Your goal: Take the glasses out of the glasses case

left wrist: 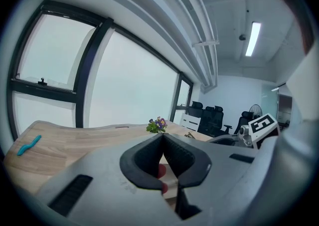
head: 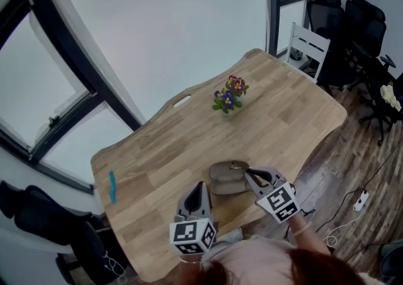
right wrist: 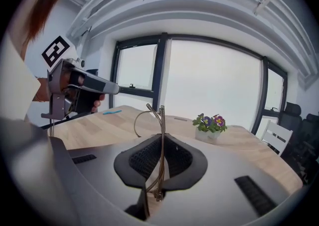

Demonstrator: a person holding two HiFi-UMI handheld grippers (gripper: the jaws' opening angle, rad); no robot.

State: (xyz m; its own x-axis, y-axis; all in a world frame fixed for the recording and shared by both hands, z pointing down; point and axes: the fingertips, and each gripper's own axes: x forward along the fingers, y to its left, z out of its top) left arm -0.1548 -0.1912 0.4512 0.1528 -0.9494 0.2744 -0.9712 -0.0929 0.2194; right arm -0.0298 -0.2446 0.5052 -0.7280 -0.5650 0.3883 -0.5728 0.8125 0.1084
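Note:
A tan glasses case lies open on the wooden table, near its front edge. Thin gold-rimmed glasses stand upright between the jaws of my right gripper, which is shut on them; one lens ring sticks out past the tips. In the head view the right gripper sits at the case's right end, with the glasses just above the case. My left gripper hovers left of the case, shut, and holds nothing.
A small pot of purple flowers stands mid-table beyond the case. A blue item lies near the table's left edge. A white chair and black office chairs stand at the far right. Cables run over the floor.

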